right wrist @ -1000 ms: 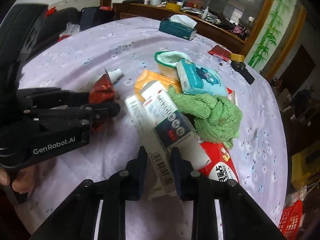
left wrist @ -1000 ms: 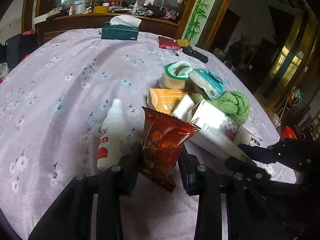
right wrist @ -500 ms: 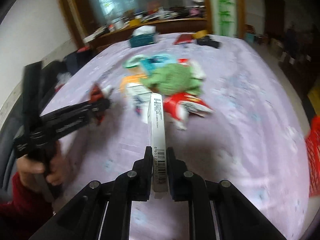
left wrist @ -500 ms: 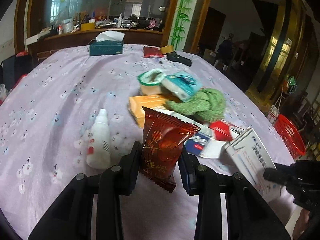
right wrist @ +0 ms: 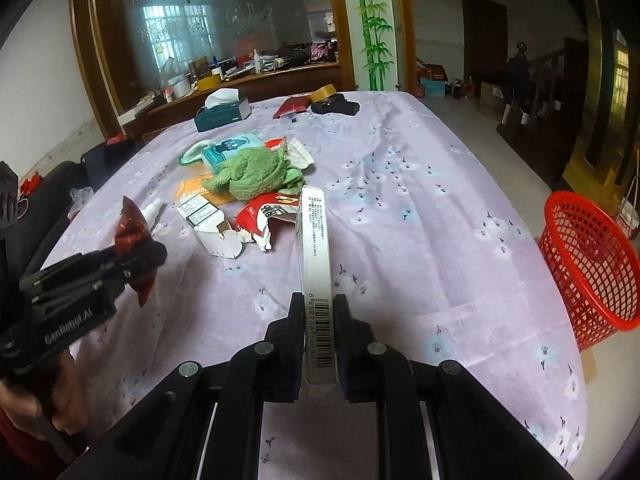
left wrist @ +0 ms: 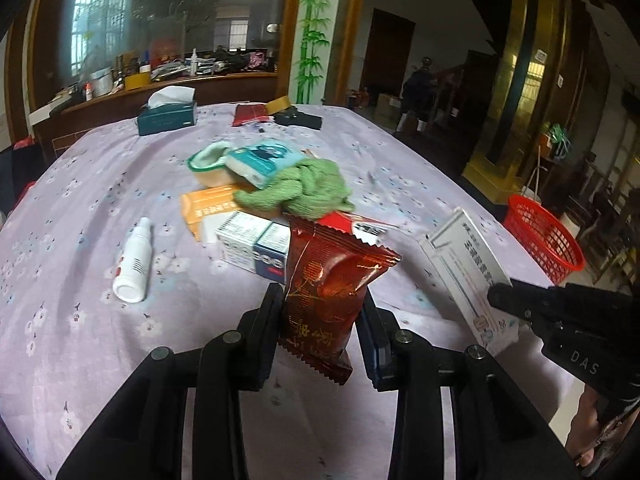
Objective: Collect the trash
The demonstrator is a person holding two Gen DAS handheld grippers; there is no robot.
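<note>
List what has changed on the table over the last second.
The right claw has lifted the flat white box off the pile and carried it toward the red basket. The left claw keeps its grip on the red snack packet. The green towel, spray bottle and other boxes lie unmoved.

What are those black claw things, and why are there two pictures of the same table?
Those claws are grabbers that a person holds, one in each hand. Each has a small camera looking along its fingers, so you get two pictures.

The left gripper squeezes a red snack wrapper. The right gripper squeezes a thin white box with a barcode.

On the purple tablecloth lie a green towel, a white bottle, small boxes and a tissue box. A red basket stands on the floor past the table's edge.
</note>
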